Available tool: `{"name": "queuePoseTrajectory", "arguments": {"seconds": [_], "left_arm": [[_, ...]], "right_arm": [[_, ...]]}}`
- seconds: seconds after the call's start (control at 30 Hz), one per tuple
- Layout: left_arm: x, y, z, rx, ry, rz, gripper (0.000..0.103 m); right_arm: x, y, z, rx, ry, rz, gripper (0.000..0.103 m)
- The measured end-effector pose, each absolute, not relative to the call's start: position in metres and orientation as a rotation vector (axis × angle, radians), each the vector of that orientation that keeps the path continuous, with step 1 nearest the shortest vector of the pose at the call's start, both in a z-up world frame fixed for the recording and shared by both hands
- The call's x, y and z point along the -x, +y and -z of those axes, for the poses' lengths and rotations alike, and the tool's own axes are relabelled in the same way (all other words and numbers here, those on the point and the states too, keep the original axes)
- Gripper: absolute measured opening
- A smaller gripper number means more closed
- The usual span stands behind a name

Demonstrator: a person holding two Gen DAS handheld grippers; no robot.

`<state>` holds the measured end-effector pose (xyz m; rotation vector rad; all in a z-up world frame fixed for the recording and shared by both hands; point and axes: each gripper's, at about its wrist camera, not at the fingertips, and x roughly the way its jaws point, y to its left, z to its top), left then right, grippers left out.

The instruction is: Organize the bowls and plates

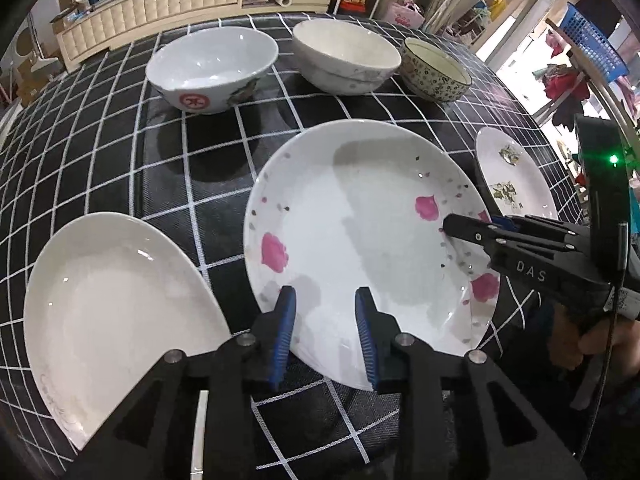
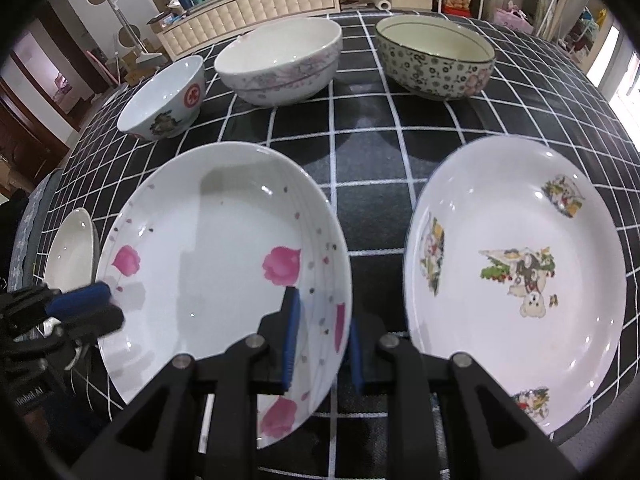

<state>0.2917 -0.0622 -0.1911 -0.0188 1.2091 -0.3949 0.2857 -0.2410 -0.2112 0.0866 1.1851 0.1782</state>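
Currently the pink-flowered plate (image 1: 360,240) sits mid-cloth, nothing in it; three bowls behind look empty. Right gripper (image 2: 322,344) has its jaws part open, straddling that plate's right rim, contact unclear. Left gripper (image 1: 326,336) is part open over its near edge, holding nothing.

The right tongs (image 2: 320,344) straddle the near right rim of the pink-flowered plate (image 2: 216,264), one finger inside and one outside. The left tongs (image 2: 90,308) reach in at that plate's left edge. Beside it on the checked desk (image 2: 360,152) lies a cartoon-printed plate (image 2: 516,280). Three bowls stand behind: a red-marked bowl (image 2: 164,100), a white bowl (image 2: 280,60) and a flower-patterned bowl (image 2: 436,56).
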Motion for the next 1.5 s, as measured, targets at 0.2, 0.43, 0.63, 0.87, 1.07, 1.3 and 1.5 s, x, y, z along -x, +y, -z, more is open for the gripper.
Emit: {"name": "queuePoseTrajectory", "arguments": {"seconds": [0.2, 0.43, 0.63, 0.87, 1.07, 1.3, 1.5], "left_arm": [[-0.292, -0.057, 0.179, -0.045, 1.175, 0.312, 0.038], [-0.299, -0.053, 0.190, -0.023, 1.218, 0.292, 0.038], [-0.305, -0.062, 0.200, -0.057, 1.219, 0.293, 0.038], [-0.312, -0.069, 0.209, -0.068, 1.229, 0.294, 0.038], [-0.313, -0.077, 0.215, -0.115, 1.226, 0.281, 0.038], [-0.313, -0.078, 0.218, -0.102, 1.207, 0.283, 0.037], [-0.306, -0.069, 0.215, -0.059, 1.219, 0.305, 0.030]], "right_arm": [[-0.285, -0.244, 0.211, -0.092, 1.185, -0.187, 0.026], [-0.285, -0.244, 0.212, -0.093, 1.186, -0.190, 0.026], [-0.286, -0.244, 0.212, -0.093, 1.187, -0.190, 0.026], [-0.286, -0.245, 0.212, -0.099, 1.184, -0.191, 0.026], [-0.285, -0.243, 0.212, -0.076, 1.175, -0.187, 0.026], [-0.286, -0.241, 0.211, -0.088, 1.189, -0.165, 0.025], [-0.285, -0.237, 0.198, -0.061, 1.167, -0.135, 0.021]]}}
